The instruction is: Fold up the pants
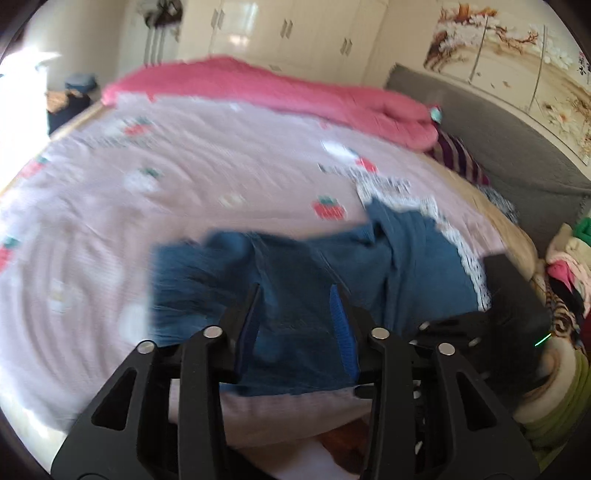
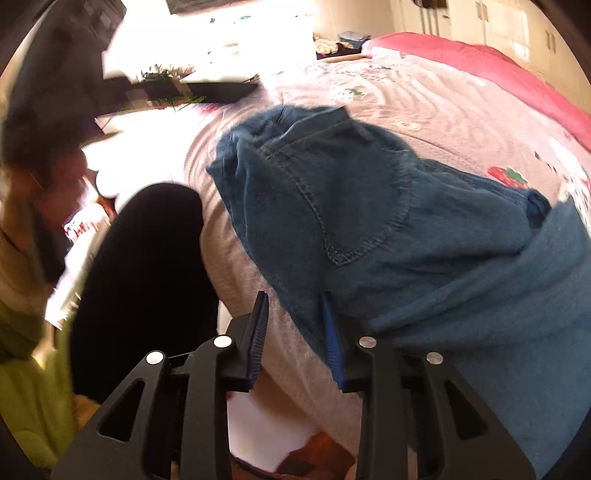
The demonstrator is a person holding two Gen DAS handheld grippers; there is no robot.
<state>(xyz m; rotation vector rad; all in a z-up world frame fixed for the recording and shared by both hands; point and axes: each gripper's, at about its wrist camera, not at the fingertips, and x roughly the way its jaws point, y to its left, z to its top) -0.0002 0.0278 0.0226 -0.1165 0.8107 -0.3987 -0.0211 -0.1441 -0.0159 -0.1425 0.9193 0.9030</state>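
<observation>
Left gripper (image 1: 295, 299): jaws spread wide, w/ blue denim pants (image 1: 314, 269) showing in the gap between the blue pads (image 1: 341, 325). Cloth fills the space between the fingers, but neither pad clearly pinches it; can't tell if it touches. Nothing is clamped.

Right gripper (image 2: 295, 308): also wide open, holding nothing. The pants (image 2: 388, 229) lie just ahead and to the right of it. The right finger's pad (image 2: 332, 339) sits at the edge of the denim, the left pad (image 2: 258, 332) over bare bedspread. A back pocket (image 2: 343, 199) w/ pale stitching faces up, just beyond the fingertips.

The pants lie crumpled on a pale pink bedspread (image 1: 184, 177) printed w/ strawberries, near the bed's front edge. From the left wrist view they spread across the gap and out to the right, where they overlap a white polka-dot cloth (image 1: 469, 266). The other gripper's black body (image 1: 509, 306) shows at the right, beside the pants.

Farther out: a bright pink quilt (image 1: 295, 92) along the far side of the bed, a gray headboard (image 1: 498, 140) at right, white wardrobes (image 1: 288, 26) behind. A heap of mixed clothes (image 1: 565, 266) sits at the far right edge. In the right wrist view, a black trouser leg (image 2: 147, 277) stands close at left, beside the bed. Both views are motion-blurred.
</observation>
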